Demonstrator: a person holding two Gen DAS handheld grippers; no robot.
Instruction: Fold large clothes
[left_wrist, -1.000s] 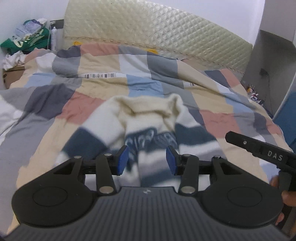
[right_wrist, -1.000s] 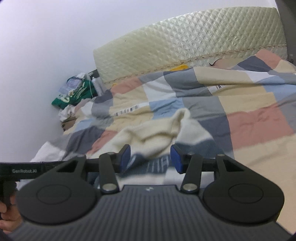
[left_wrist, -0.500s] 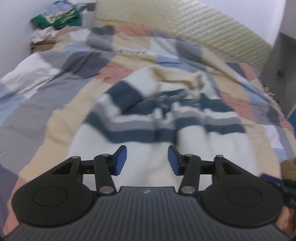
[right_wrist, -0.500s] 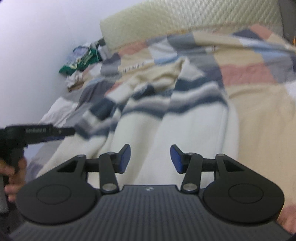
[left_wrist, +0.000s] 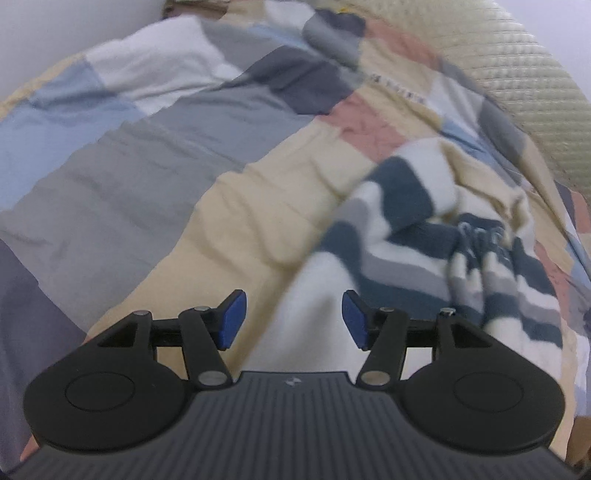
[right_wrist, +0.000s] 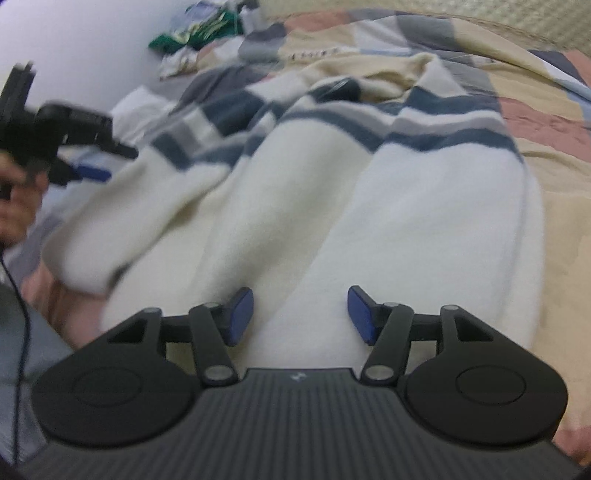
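Bedroom setting: bed covered by a patchwork quilt (left_wrist: 155, 155) of large soft rectangles in grey, pale blue, white, cream, salmon and dark slate, its cloth gently rumpled and puffy. Behind it, a cream headboard (left_wrist: 517, 74) with a quilted diamond texture and a rounded top edge. Plain white wall (right_wrist: 74, 55) to the left in the right wrist view, with a heap of green and white items (right_wrist: 192, 33) at the far corner of the bed, blurred.

Item: striped sweater (right_wrist: 332, 192), fleecy, thick knit, lying on top of the quilt. Lower body plain off-white; upper part banded in navy, grey and white; cream lining shows at the neck opening. It lies in long rounded folds, a sleeve bunched toward the left of the right wrist view. In the left wrist view it sits to the right, partly crumpled, details smeared.

Left gripper (left_wrist: 293, 319): black linkage arms, round housings, ribbed grey body, blue pads. Jaws opening, pressing on nothing; the sweater's white edge and the cream quilt lie beyond the gap.

Right gripper (right_wrist: 301, 315): same build. Jaws opening, nothing clamped; it hangs over the sweater's plain white lower part.

Person's hand (right_wrist: 16, 206), blurred, holds the left gripper's handle at the far left of the right wrist view.
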